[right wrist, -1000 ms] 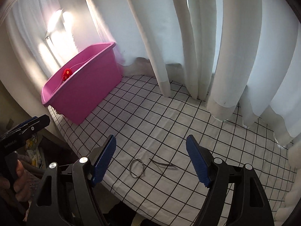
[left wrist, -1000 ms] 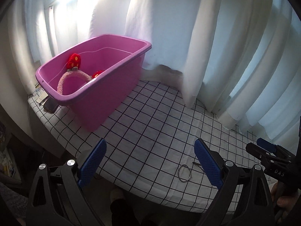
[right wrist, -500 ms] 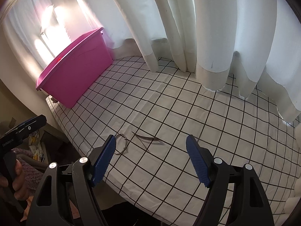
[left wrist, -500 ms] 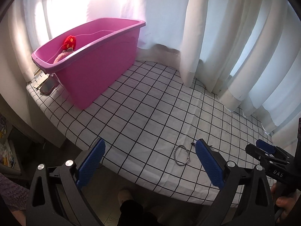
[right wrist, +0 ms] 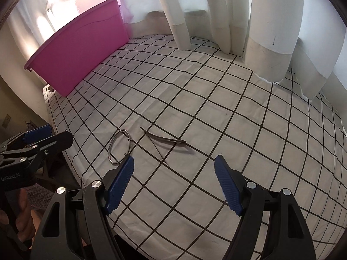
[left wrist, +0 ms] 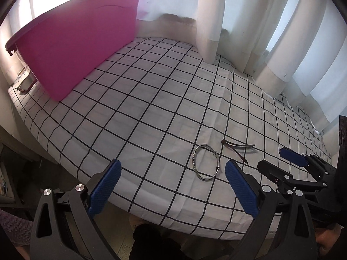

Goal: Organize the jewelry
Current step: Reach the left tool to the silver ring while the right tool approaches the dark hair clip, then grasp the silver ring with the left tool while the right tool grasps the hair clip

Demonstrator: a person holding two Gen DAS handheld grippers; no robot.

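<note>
Checked cloth on the worktop (left wrist: 151, 99), lots of flat open room. Glossy pink tub (left wrist: 71, 49) sits far up-left of both claws. Thin metal bangle (left wrist: 206, 162) and dark hairpin (right wrist: 164, 140) lie near the front edge, just ahead of the wide, empty left claw (left wrist: 171, 186) and right claw (right wrist: 173, 184).

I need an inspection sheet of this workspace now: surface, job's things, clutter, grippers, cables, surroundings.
Surface: checked tablecloth, white with black grid, lightly creased.
Job's things: silver bangle and thin dark hairpin lie near the front edge, close together; pink bin stands at the far left, contents not visible.
Clutter: small flat dark object beside the bin.
Grippers: left gripper open, empty; right gripper open, empty.
Cables: nothing seen.
Surroundings: white curtains behind the table.
</note>
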